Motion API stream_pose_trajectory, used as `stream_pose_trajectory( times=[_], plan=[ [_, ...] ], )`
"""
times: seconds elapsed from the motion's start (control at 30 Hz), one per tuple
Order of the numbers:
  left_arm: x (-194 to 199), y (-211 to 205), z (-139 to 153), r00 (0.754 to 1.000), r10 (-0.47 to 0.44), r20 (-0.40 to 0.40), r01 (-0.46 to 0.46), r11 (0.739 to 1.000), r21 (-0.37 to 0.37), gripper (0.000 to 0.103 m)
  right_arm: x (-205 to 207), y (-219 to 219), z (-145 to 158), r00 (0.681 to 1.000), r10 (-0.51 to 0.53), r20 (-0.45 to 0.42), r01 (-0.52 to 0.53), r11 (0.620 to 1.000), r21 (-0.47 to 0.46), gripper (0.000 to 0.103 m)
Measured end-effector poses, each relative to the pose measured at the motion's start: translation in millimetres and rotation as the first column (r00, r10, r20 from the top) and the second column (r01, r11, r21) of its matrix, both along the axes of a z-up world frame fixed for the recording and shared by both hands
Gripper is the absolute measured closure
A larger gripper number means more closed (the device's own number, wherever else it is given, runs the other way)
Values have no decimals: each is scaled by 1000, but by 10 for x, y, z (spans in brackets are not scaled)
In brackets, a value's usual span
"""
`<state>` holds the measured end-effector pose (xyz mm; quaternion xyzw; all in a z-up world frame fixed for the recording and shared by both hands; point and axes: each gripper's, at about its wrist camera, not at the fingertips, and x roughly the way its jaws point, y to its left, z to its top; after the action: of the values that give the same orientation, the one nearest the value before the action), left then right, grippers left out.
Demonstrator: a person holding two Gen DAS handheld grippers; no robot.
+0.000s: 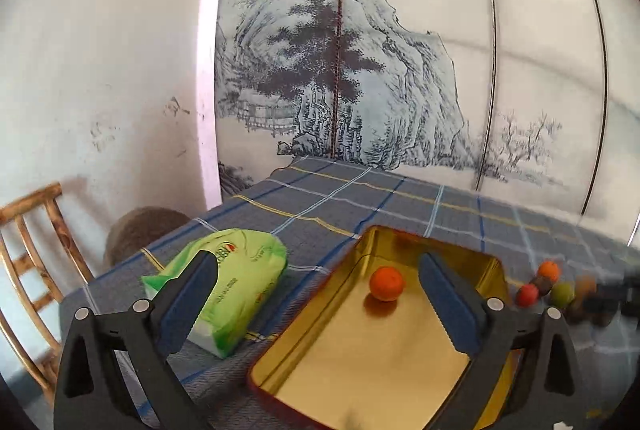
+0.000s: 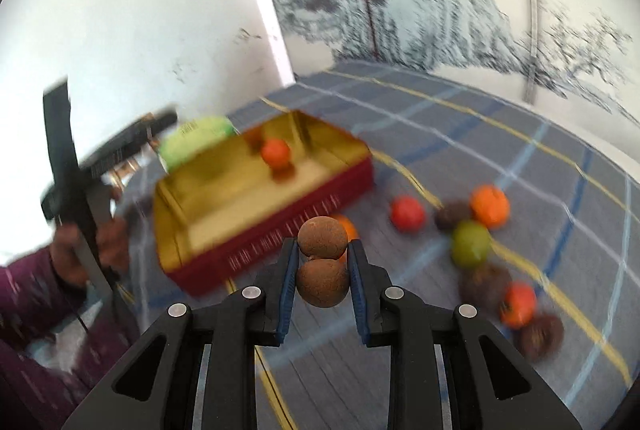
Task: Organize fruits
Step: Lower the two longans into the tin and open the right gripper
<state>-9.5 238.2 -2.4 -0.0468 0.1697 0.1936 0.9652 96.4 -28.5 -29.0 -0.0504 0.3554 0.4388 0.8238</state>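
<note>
From the left wrist, the desk [image 1: 400,198] is covered by a grey cloth crossed with blue, white and yellow lines. It stands in a corner: a scuffed white wall on the left, and behind it a panelled screen [image 1: 360,70] printed with an ink landscape of pines, cliffs and columns of script. A bamboo chair [image 1: 28,254] stands beside the desk at the lower left, with a round brown object just past it. The left claw [image 1: 320,294] is spread wide and empty, one finger over a green tissue pack [image 1: 236,286], the other over a gold-lined tin [image 1: 360,362] with a red outer wall. One orange fruit [image 1: 386,283] lies inside the tin toward its far end. To the right, on the cloth, sits a blurred cluster of loose fruits [image 1: 552,286], red, orange, green and brown.

From the right wrist, the picture is smeared. The right claw [image 2: 322,270] is closed on two brown round fruits [image 2: 322,258], one stacked above the other between the blue pads, held above the cloth just in front of the tin's [image 2: 280,242] red side. The orange fruit [image 2: 275,152] shows in the tin. The loose fruits [image 2: 472,242] are scattered over the cloth to the right of the tin. At the left edge a hand [image 2: 96,246] in a purple sleeve grips the other tool's handle.
</note>
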Motion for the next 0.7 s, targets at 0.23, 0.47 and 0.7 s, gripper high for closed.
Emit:
stream_pose_trajectory(
  times=[0.23,0.47,0.7],
  plan=[
    [74,107,-221,999,12,-44,-13,1000,-25,4,310,705,49,997,69,-31,-69,998,7,77],
    [58,203,-294,997,50,-53,-54,997,-64,4,593,1287,-165,995,77,-67,-83,991,-101,77],
    [90,119,-306,997,40,-67,-43,999,-33,4,882,1551,-292,993,10,-117,-29,987,-156,77]
  ],
)
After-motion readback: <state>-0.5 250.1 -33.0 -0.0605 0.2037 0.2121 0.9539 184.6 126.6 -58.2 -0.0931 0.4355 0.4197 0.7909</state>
